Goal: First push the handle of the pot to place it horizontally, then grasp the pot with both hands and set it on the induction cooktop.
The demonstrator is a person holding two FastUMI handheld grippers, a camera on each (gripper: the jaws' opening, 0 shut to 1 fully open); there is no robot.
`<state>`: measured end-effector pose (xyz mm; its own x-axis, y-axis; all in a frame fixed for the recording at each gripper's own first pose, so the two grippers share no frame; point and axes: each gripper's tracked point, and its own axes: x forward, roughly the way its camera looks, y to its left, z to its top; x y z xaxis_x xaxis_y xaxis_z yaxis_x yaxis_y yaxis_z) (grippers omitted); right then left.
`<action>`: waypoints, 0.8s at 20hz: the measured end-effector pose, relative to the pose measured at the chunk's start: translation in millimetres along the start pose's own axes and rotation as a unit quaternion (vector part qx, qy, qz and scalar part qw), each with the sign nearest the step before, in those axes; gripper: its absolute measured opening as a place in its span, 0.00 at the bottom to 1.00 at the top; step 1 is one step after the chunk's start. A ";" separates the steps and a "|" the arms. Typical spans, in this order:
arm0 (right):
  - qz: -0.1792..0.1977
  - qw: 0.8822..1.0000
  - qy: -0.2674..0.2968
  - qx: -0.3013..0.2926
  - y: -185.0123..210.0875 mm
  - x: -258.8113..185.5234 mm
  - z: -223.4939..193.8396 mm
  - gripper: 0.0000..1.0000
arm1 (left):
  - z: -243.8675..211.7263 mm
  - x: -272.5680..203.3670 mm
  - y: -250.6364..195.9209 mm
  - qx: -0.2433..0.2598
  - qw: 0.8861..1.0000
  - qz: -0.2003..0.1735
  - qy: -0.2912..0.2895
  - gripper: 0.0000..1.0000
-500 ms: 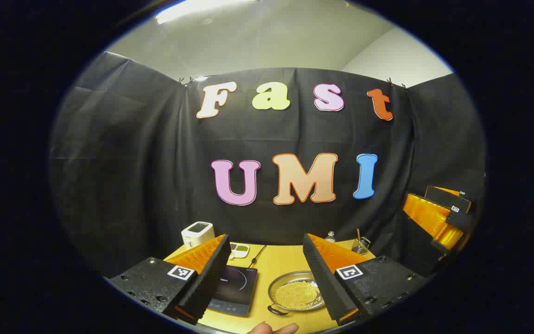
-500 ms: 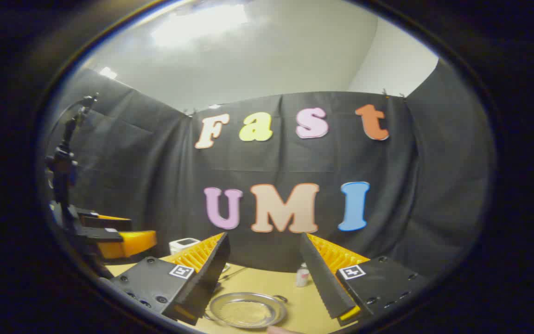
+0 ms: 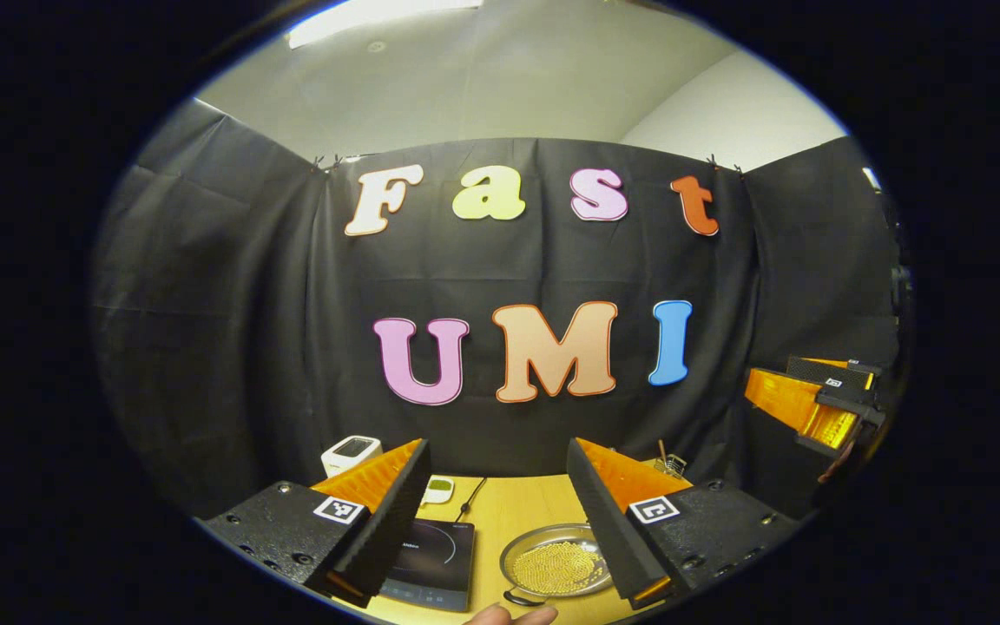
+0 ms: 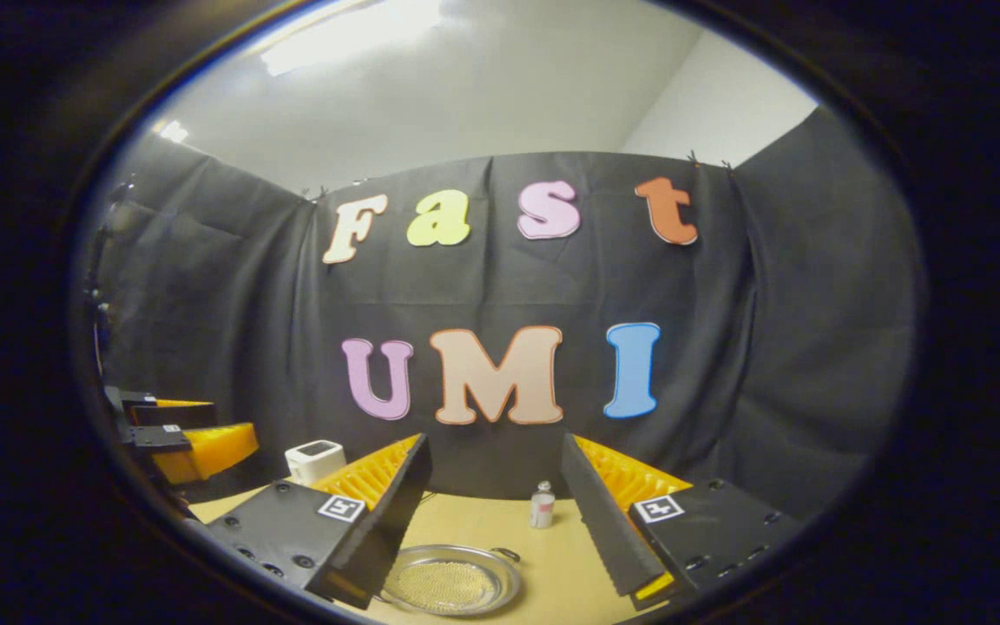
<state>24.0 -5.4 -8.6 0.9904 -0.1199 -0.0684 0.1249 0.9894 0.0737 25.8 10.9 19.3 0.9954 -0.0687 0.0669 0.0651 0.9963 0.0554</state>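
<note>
A: Nearest in the left gripper view, what do you see?

B: The left tool [image 3: 496, 521], its ridged wedge fingers spread wide with nothing between them. A fingertip [image 3: 509, 615] pokes in at 6 o'clock, cut off by the edge.

A: And the pot?

B: The pot [image 3: 556, 564] sits on the yellow wooden table [image 3: 500, 512] just past the fingers, at about 5 o'clock. It is a shallow, round, shiny metal pan holding small yellow beads. One dark loop handle [image 3: 520, 597] points toward the camera; the right finger hides the pan's right side, so I cannot tell its long axis there.

A: The cooktop?

B: A flat, black, glossy square, the cooktop [image 3: 430, 551] lies just beside the pot at its 9 o'clock, partly behind the left finger.

A: The right gripper view?

B: The right tool [image 4: 496, 512] is wide too, gripping nothing. The pot [image 4: 452, 583] lies low between the fingers, a small handle [image 4: 507, 552] at its 1 o'clock. Farther back stands a small bottle [image 4: 542, 505], too small to make out.
</note>
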 end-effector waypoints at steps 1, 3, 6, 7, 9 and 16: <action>-0.006 1.000 -0.001 0.005 0.2 0.8 1.0 0.96 | -1.5 0.1 2.5 0.006 1.000 -0.001 -0.001 0.92; -0.007 1.000 0.004 0.006 4.7 1.1 -3.5 0.95 | 0.1 0.0 6.2 0.012 1.000 -0.004 -0.006 0.92; -0.009 1.000 0.012 -0.005 9.5 1.5 -8.6 0.95 | 5.8 -0.6 10.9 0.016 1.000 -0.008 -0.016 0.95; -0.007 1.000 0.016 -0.002 13.2 0.4 -10.4 0.95 | 2.2 -1.1 11.3 0.018 1.000 -0.009 -0.015 0.95; -0.007 1.000 0.017 0.001 13.8 -0.2 -8.6 0.95 | 0.6 -2.3 13.3 0.015 1.000 -0.009 -0.012 0.94; -0.003 1.000 0.024 0.009 15.4 -4.5 -14.5 0.88 | -5.2 -7.7 26.2 0.008 1.000 0.011 -0.002 0.94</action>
<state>20.6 11.5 -21.7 0.9857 -0.1212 -0.1173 0.1321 0.9871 0.0902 20.2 37.8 15.0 0.9963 -0.0478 0.0720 0.0428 0.9967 0.0689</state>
